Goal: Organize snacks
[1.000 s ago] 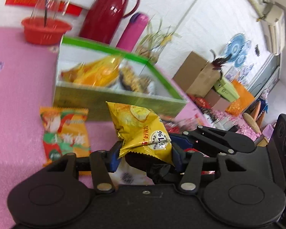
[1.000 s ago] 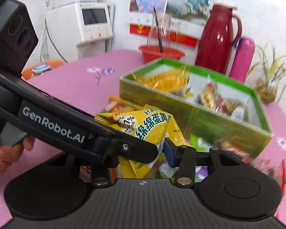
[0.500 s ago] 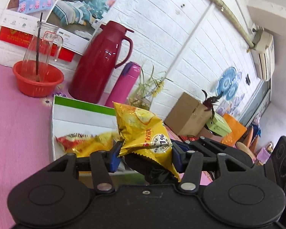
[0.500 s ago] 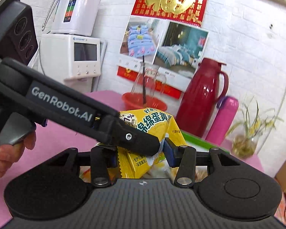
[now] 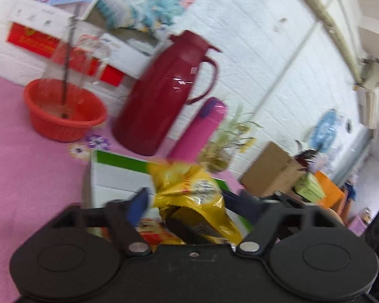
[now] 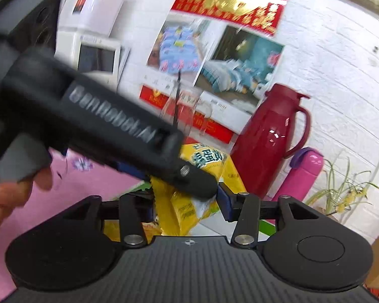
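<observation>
Pink tablecloth [image 5: 25, 176] surrounds the green box [image 5: 118, 159] just ahead of the left gripper [image 5: 187, 199]; its jaws are opening, yellow snack bag [image 5: 189, 189] loose between them, over the box. Right gripper [image 6: 187, 202] likewise opening around that bag; let it drop clear before withdrawing.

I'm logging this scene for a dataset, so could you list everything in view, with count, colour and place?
snack box: one, green rim, white inside, on the pink table below both grippers.
yellow snack packet: one, between the left gripper's opening jaws, above the box.
second yellow packet: one, between the right gripper's opening jaws.
jug: one, dark red, behind the box.
flask: one, pink, right of the jug.
basin: one, red, left of the jug, holding a clear glass.
plant: one, green, far right.
cardboard box: one, brown, background.
left gripper: black.
right gripper: black.
hand: one, left edge.
</observation>
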Demonstrator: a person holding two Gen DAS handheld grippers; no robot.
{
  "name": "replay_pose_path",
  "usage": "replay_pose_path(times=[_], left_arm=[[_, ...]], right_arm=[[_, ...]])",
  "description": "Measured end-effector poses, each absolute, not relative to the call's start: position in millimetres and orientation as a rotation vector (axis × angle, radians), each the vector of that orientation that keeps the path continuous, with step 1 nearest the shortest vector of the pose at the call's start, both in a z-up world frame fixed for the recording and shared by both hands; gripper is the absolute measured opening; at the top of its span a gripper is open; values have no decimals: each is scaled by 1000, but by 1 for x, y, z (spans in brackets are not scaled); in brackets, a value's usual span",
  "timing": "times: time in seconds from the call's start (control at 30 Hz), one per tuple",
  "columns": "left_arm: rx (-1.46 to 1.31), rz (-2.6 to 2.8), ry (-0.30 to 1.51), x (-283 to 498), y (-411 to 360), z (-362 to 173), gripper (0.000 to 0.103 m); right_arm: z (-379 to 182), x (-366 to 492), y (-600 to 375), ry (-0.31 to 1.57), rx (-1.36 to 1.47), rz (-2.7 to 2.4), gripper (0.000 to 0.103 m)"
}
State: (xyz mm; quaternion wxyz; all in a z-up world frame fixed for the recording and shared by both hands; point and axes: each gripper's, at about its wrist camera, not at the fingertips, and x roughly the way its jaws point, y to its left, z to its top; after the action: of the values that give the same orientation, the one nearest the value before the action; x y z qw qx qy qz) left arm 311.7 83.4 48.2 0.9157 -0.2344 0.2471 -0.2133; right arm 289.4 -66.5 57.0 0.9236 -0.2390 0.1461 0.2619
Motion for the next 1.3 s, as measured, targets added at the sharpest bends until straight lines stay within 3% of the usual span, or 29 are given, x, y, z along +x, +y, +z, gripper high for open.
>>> replay_pose_path(times=[0.03, 0.17, 0.5, 0.97, 1.1, 1.3], left_arm=[[-478, -403, 503, 311, 86, 44, 75], [-425, -360, 521, 308, 93, 35, 77], [-384, -375, 521, 266, 87, 47, 77], [-247, -442, 461, 163, 66, 146, 79], [-203, -478, 465, 127, 55, 129, 78], [-198, -500, 610, 93, 47, 73, 77]], right_arm=[[49, 291, -62, 314, -528, 538, 103], [34, 284, -60, 306, -575, 533, 103], [64, 265, -88, 363, -365, 498, 103], [145, 204, -137, 508, -23, 579, 103], [149, 170, -154, 540, -69, 615, 103], [129, 124, -198, 586, -80, 613, 103]])
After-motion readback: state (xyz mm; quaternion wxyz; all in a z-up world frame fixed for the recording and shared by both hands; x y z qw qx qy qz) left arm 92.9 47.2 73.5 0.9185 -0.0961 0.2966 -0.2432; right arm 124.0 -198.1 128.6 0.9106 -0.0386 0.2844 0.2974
